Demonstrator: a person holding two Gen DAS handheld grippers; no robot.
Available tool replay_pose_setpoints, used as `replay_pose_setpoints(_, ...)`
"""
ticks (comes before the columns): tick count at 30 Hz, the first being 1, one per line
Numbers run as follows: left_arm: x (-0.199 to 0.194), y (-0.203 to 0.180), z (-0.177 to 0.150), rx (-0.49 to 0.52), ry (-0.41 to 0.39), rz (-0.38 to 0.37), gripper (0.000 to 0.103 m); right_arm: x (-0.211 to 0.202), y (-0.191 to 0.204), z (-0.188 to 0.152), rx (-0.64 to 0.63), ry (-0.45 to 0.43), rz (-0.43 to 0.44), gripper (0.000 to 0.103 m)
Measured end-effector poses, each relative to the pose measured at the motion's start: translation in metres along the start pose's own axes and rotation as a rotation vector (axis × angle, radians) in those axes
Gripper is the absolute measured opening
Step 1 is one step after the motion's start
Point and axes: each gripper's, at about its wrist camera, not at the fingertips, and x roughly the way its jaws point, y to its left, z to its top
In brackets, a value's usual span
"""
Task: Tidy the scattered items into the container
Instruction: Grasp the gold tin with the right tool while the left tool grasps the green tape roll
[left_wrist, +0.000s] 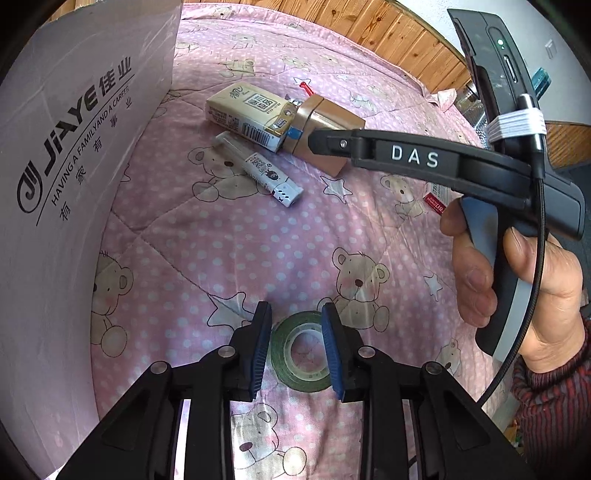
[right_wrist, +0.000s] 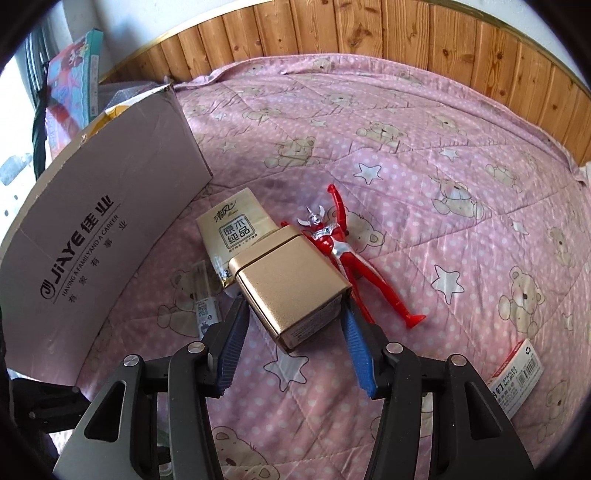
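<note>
A green tape roll (left_wrist: 280, 354) lies flat on the pink bear quilt (left_wrist: 221, 251). My left gripper (left_wrist: 296, 310) is open, with one finger on each side of the roll. In the right wrist view a gold box (right_wrist: 291, 288) rests partly on a tissue pack (right_wrist: 236, 229). My right gripper (right_wrist: 293, 304) is open, its fingers closely flanking the box's near end. A red toy figure (right_wrist: 354, 258) lies just right of the box. A white lighter (left_wrist: 258, 170) lies near the tissue pack (left_wrist: 247, 114). The cardboard box (left_wrist: 74, 147) stands at the left.
A red-and-white staples box (right_wrist: 517, 373) lies on the quilt at the right. A person's hand (left_wrist: 535, 295) holds the right gripper's handle. A wooden panel wall (right_wrist: 406, 37) runs along the far edge of the bed. A colourful box (right_wrist: 70, 85) stands behind the cardboard box (right_wrist: 103, 229).
</note>
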Motion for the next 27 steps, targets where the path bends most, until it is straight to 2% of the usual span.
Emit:
replay_pose_setpoints(2, 0.0, -0.001, 0.0, 0.015, 0.004, 0.001, 0.03, -0.004, -0.009, -0.001, 0.093, 0.016, 0.069, 0.042)
replay_pose_setpoints(3, 0.0, -0.002, -0.001, 0.02, 0.003, 0.001, 0.03, -0.006, -0.014, -0.002, 0.145, 0.029, 0.1, 0.028)
replay_pose_setpoints(4, -0.001, -0.002, -0.002, 0.022, 0.003, -0.002, 0.03, -0.008, -0.016, -0.004, 0.182, 0.037, 0.127, 0.018)
replay_pose_setpoints(5, -0.001, -0.002, -0.003, 0.022, 0.003, -0.004, 0.03, -0.012, -0.016, -0.007, 0.212, 0.042, 0.155, 0.018)
replay_pose_setpoints(8, 0.0, -0.004, -0.003, 0.022, 0.003, -0.005, 0.03, -0.025, -0.005, -0.012, 0.196, 0.041, 0.24, 0.019)
replay_pose_setpoints(9, 0.0, -0.005, -0.003, 0.019, 0.003, -0.005, 0.03, -0.031, 0.0, -0.011, 0.155, 0.025, 0.217, 0.024)
replay_pose_setpoints(10, 0.0, -0.005, -0.003, 0.014, 0.001, -0.006, 0.03, -0.036, 0.005, -0.01, 0.101, -0.003, 0.166, 0.043)
replay_pose_setpoints(11, 0.001, -0.006, -0.002, 0.013, 0.0, -0.005, 0.031, -0.039, 0.008, -0.007, 0.044, -0.031, 0.109, 0.052)
replay_pose_setpoints(12, 0.001, -0.006, -0.002, 0.015, -0.002, -0.005, 0.033, -0.041, 0.01, -0.005, -0.011, -0.056, 0.06, 0.056)
replay_pose_setpoints(14, 0.001, -0.008, -0.002, 0.021, -0.002, -0.008, 0.037, -0.036, 0.01, 0.003, -0.113, -0.054, 0.005, 0.056)
replay_pose_setpoints(17, 0.004, -0.011, -0.001, 0.023, -0.002, -0.003, 0.041, -0.02, 0.011, 0.013, -0.236, -0.008, 0.022, 0.056)
replay_pose_setpoints(18, 0.003, -0.012, -0.002, 0.022, -0.003, -0.001, 0.043, -0.014, 0.011, 0.015, -0.271, 0.013, 0.039, 0.059)
replay_pose_setpoints(20, 0.005, -0.014, -0.003, 0.024, -0.005, -0.001, 0.045, -0.004, 0.01, 0.018, -0.317, 0.021, 0.02, 0.06)
replay_pose_setpoints(23, 0.004, -0.016, -0.004, 0.039, -0.012, 0.004, 0.045, 0.005, 0.005, 0.021, -0.279, 0.049, 0.054, 0.056)
replay_pose_setpoints(27, 0.004, -0.015, -0.006, 0.056, -0.007, -0.008, 0.045, -0.006, 0.006, 0.01, -0.217, 0.058, 0.029, 0.054)
